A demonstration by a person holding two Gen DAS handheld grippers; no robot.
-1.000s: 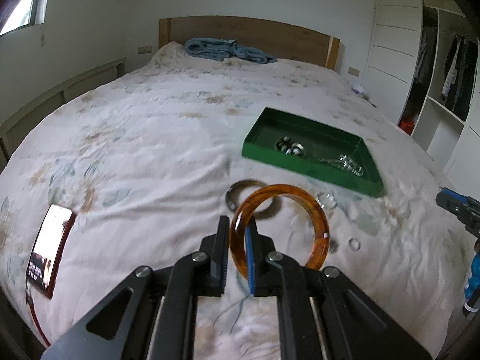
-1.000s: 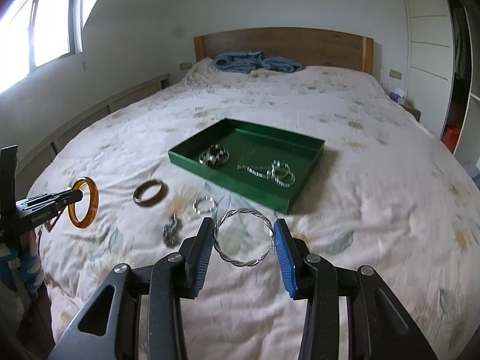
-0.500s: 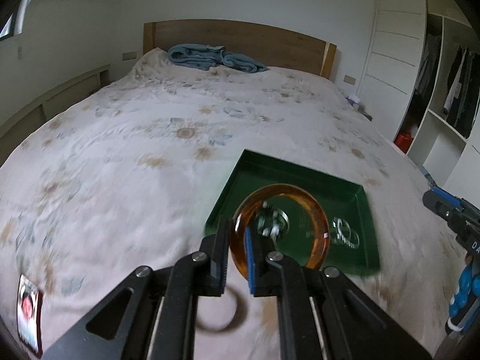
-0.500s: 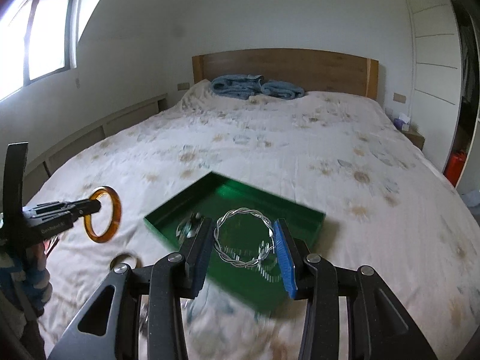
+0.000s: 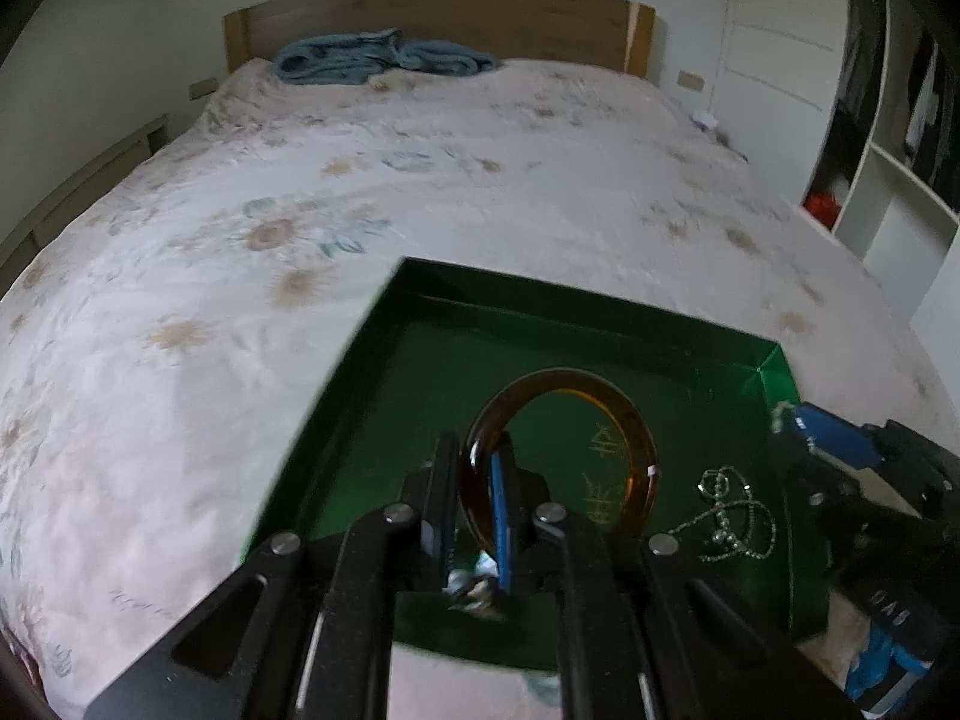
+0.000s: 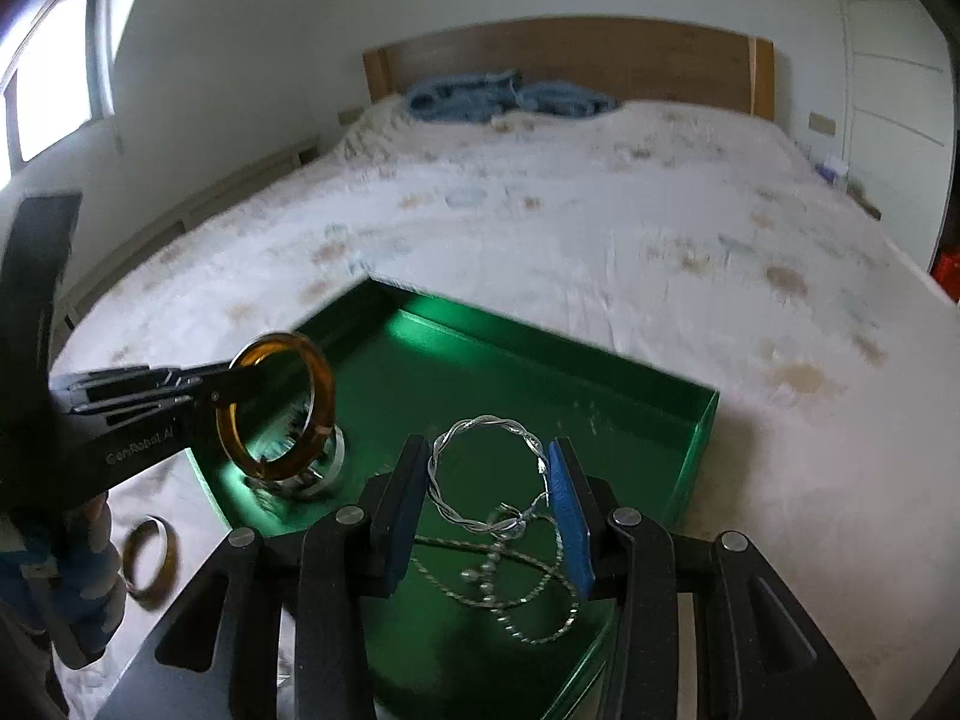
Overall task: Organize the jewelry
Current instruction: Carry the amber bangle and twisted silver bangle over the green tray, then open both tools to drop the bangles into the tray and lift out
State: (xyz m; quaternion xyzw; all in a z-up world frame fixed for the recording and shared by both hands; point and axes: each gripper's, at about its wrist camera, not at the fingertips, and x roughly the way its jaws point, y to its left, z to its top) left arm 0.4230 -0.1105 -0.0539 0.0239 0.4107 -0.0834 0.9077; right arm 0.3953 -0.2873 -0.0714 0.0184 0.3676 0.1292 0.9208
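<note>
Tray [image 6: 696, 438] lies directly beneath both tongs: my left gripper [image 5: 474, 504] pinches the amber bangle [image 5: 636, 438] upright over its left end, my right gripper [image 6: 489, 498] clasps the twisted silver bangle [image 6: 480, 426] above the chains [image 6: 510, 588].

White lettering, roughly "Gen Robot AI", runs along the left gripper [image 6: 231, 387] body at nine o'clock; gold characters on the tray [image 5: 690, 372] floor are unreadable.

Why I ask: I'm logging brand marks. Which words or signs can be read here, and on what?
"GenRobot AI", slightly soft: white print on the left tool's side.
Gold characters on the green tray's floor: too blurred to read.
White letters on the right tool's body, left wrist view: upside down, unreadable.
</note>
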